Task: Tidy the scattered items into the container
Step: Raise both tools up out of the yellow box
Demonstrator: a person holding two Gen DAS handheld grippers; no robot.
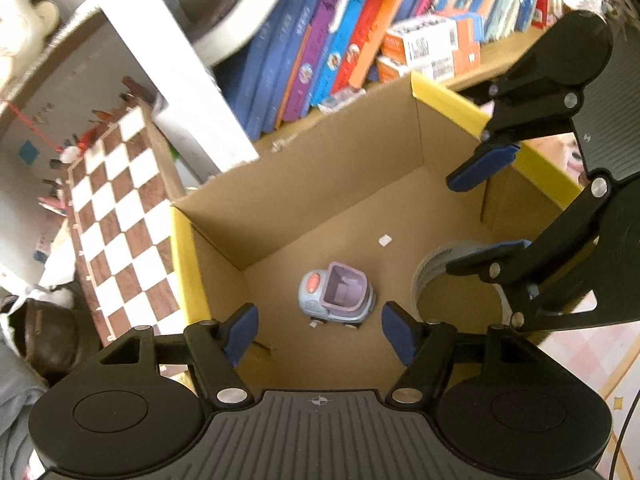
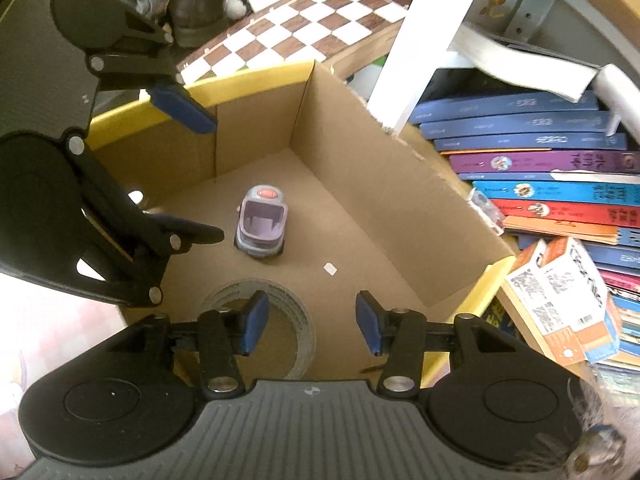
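1. A cardboard box [image 1: 344,200] with yellow-edged flaps stands open on the floor, seen from above by two hand-held grippers that both point down into it.
2. A small toy car [image 1: 336,294], pale blue and lilac with an orange-red patch on its front, sits upright on the box floor, clear of the walls.
3. A roll of grey tape [image 2: 276,316] lies flat on the box floor near the car, not touching it. A small white scrap [image 2: 329,268] lies between them and the far wall.
4. The left gripper [image 1: 318,330] hangs above the car with its blue pads spread wide; nothing is between them.
5. The right gripper [image 2: 308,322] hangs above the tape roll, jaws parted to a middling width and empty; the pads do not press on the roll.
6. Judging from this, two items are already in the container and both grippers are free.
7. Outside the box, a chessboard [image 2: 304,40], a shoe [image 2: 196,8], shelved books [image 2: 540,168] and an orange-and-white carton [image 2: 568,300] are visible. Whether any of these count as scattered items still to be tidied cannot be told from these views.
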